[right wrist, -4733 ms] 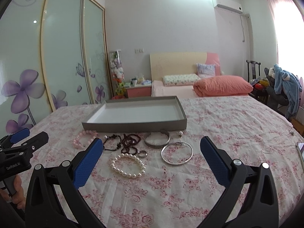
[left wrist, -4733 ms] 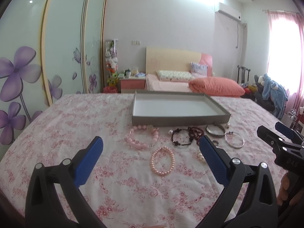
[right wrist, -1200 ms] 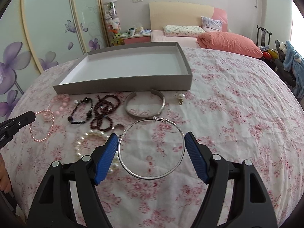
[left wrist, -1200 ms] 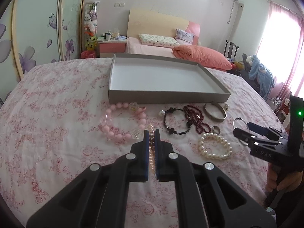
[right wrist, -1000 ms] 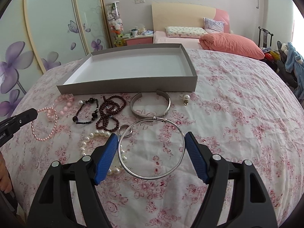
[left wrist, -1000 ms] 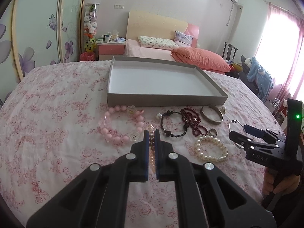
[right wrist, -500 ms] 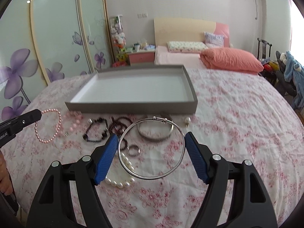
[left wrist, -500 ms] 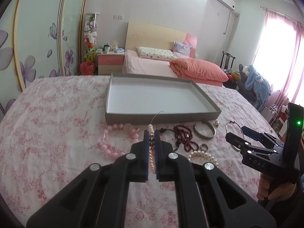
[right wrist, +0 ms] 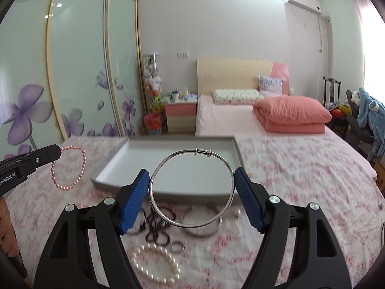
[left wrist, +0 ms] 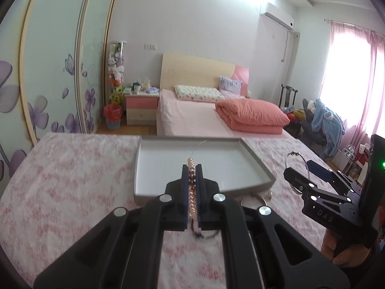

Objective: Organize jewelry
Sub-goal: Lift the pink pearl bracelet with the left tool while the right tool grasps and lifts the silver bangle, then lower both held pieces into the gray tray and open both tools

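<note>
My left gripper (left wrist: 191, 171) is shut on a pink pearl bracelet (left wrist: 191, 166) and holds it in the air in front of the grey tray (left wrist: 262, 168); the bracelet hangs from it in the right wrist view (right wrist: 79, 166). My right gripper (right wrist: 191, 180) is shut on a thin silver bangle (right wrist: 190, 224), held upright across its width above the bedspread, just short of the tray (right wrist: 110, 171). The right gripper also shows in the left wrist view (left wrist: 298, 178). The tray looks empty.
On the floral bedspread below lie a white pearl bracelet (right wrist: 154, 265), dark bead bracelets (right wrist: 158, 231), a small ring (right wrist: 177, 246), a silver cuff (right wrist: 204, 228) and a small earring (right wrist: 237, 214). A bed with a pink duvet (right wrist: 291, 115) stands behind.
Both grippers have risen from the bedspread with their pieces and moved forward toward the tray. The loose jewelry now lies below and behind the fingertips.
</note>
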`<action>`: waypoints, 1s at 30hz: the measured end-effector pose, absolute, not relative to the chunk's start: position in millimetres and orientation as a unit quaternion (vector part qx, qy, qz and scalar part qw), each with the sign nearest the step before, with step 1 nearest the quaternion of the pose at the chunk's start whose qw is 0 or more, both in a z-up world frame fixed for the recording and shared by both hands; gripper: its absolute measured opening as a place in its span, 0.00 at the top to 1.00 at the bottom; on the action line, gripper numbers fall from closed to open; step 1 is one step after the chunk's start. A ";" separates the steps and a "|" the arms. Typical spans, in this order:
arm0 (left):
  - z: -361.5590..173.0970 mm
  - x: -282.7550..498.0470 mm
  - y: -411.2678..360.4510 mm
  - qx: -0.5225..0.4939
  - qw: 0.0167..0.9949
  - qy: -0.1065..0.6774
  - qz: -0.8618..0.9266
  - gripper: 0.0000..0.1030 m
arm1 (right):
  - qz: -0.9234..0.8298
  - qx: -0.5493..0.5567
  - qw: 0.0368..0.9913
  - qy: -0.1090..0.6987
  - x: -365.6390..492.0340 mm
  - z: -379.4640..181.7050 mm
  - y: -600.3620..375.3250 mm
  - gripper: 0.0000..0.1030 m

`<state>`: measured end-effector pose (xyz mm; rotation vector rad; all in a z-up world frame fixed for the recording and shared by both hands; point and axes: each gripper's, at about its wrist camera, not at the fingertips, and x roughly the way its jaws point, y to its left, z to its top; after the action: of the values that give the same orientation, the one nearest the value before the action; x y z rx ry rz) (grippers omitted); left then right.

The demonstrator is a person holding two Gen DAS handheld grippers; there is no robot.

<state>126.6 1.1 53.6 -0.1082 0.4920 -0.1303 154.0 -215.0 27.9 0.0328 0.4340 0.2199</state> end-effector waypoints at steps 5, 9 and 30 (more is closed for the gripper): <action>61.9 151.0 0.5 -0.059 0.969 0.234 -0.053 0.94 | 0.103 0.022 0.976 0.190 172.5 38.3 -213.6 0.30; 62.8 174.0 -0.7 -0.059 0.970 0.231 -0.044 0.94 | 0.100 0.025 0.979 0.178 192.9 43.8 -211.7 0.30; -8.0 295.7 -1.2 -0.060 0.947 0.312 -0.036 0.94 | 0.100 0.034 0.941 0.321 303.8 -25.8 -188.4 0.29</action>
<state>295.7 -1.2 -8.0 -0.1221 0.6360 -0.0737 303.8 -188.4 -25.8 0.0701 0.6541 0.2038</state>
